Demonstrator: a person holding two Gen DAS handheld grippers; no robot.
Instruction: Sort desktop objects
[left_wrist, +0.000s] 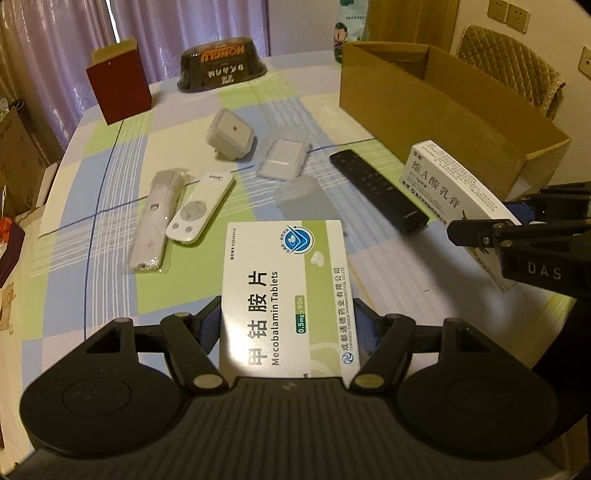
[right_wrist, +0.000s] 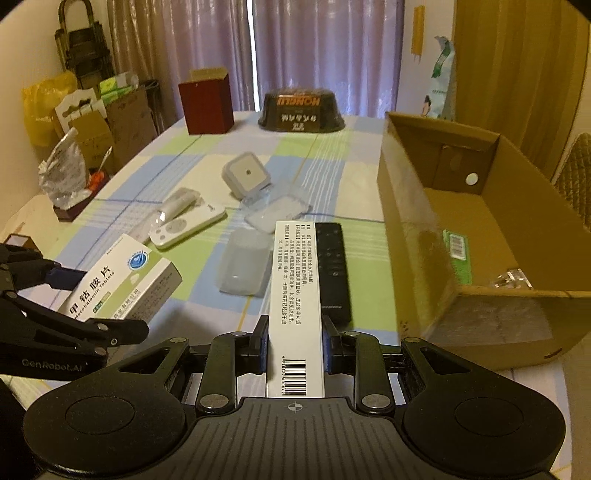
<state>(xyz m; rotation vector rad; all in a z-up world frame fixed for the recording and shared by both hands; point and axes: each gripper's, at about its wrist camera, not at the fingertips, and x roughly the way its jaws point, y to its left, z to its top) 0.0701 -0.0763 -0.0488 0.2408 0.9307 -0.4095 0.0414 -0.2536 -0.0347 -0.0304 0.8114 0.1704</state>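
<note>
Above the counter (left_wrist: 110, 206) near its front edge, both claws carry medicine cartons: the left claw (left_wrist: 288, 325) is clamped on the green-and-white tablet box (left_wrist: 284, 291) across its short width near the rear end, and the right claw (right_wrist: 295, 347) is pinched on the long narrow cream box (right_wrist: 295, 295), also at the near end, most of its length cantilevered forward. Both look like light, thin cardboard: stiff enough to hold shape but crushable, so probably moderate squeeze only; faces seem glossy, could slip or pivot if swung fast, especially the long one held far from its middle. The open cardboard box (right_wrist: 417, 236) sits to the right, apparently the drop target, with a green-labelled item already inside. Still on the counter: black remote (right_wrist: 332, 266), white remote (right_wrist: 184, 227), bagged white stick-shaped item (left_wrist: 155, 225), translucent case (right_wrist: 245, 264), clear-packaged flat item (right_wrist: 277, 214), square white plug-in device (right_wrist: 245, 175). The remotes are rigid, likely heavier, best gripped across the narrow middle; film-wrapped pieces look slippery.
</note>
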